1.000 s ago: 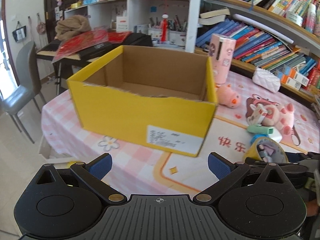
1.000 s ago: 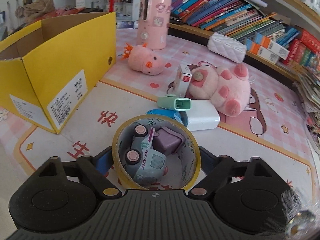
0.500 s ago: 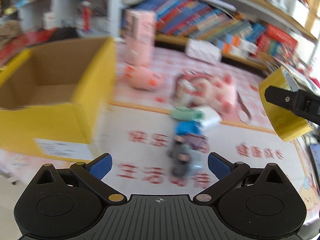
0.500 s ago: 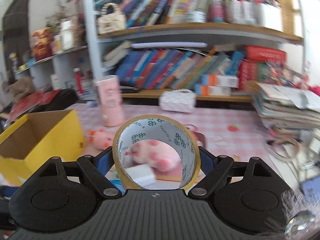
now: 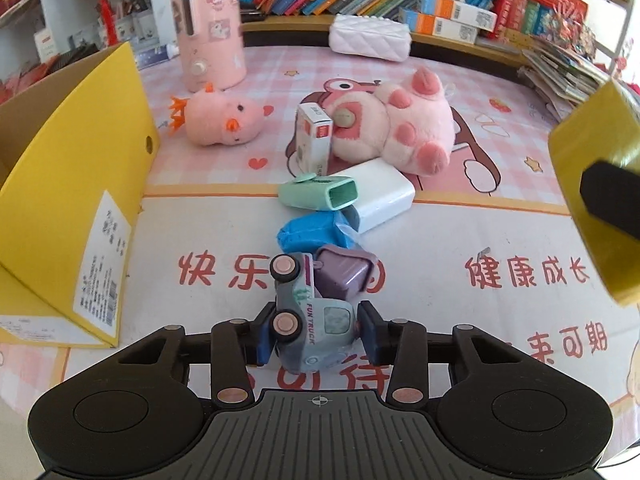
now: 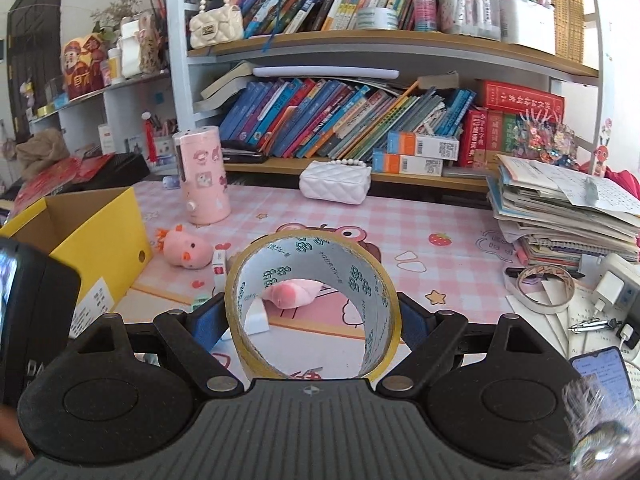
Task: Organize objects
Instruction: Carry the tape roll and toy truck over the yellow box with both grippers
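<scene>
Squeezing the little toy truck low in the middle of the frame, left gripper jaws just closed on it, right gripper clamped on the yellow tape roll – yellow box at left

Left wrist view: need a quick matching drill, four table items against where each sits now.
Items:
1. grey toy truck
2. yellow roll of tape
3. yellow cardboard box
4. white quilted purse

Places:
A. far edge of the table, below the books
B. between the left gripper fingers
C. left side of the table
D. in the right gripper

Pairs: 1-B, 2-D, 3-C, 4-A
</scene>
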Tool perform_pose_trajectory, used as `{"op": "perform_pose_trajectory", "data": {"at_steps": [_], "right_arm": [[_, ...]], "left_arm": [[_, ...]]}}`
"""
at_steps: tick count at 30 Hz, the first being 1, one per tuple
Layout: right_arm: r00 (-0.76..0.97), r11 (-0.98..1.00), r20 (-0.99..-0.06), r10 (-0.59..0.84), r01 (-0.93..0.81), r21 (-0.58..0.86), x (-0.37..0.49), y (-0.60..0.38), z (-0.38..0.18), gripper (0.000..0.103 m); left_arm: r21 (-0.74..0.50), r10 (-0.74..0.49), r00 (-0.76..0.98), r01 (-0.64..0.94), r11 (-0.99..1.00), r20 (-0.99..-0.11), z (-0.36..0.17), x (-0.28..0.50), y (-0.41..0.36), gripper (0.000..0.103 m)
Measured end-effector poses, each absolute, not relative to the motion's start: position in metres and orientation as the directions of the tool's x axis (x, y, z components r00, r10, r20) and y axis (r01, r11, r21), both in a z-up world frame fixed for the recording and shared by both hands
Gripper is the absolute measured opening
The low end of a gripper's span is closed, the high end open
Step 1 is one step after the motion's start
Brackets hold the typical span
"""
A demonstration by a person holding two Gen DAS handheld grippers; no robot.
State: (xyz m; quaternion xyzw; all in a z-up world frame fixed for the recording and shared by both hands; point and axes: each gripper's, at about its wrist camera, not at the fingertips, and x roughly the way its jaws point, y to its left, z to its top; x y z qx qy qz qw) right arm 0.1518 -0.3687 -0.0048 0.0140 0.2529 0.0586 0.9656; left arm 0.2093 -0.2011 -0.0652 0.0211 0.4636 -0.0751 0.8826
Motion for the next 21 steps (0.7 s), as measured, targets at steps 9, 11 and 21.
{"op": "perform_pose_trajectory", "data": {"at_steps": [9,11,21], "right_arm": [[0.839,0.99,-0.526,0.14,-0.13,0.056,0.156,-0.35,-0.006,0.084],[0.828,0.988,-0.541,0.149,-0.139,0.059,0.156,-0.343,-0.007,0.084],[0.8,0.986,-0.581,0.149,-0.164,0.026,0.144,-0.283,-0.004,0.084]], "left_arm": [[-0.102,-0.137,0.633,0.093,0.991,-0.762,-0.031,0.186,-0.164,0.04],[-0.112,-0.142,0.644,0.088,0.99,-0.751,-0.026,0.178,-0.153,0.04],[-0.132,-0.112,0.707,0.026,0.991,-0.698,-0.008,0.143,-0.086,0.04]]}}
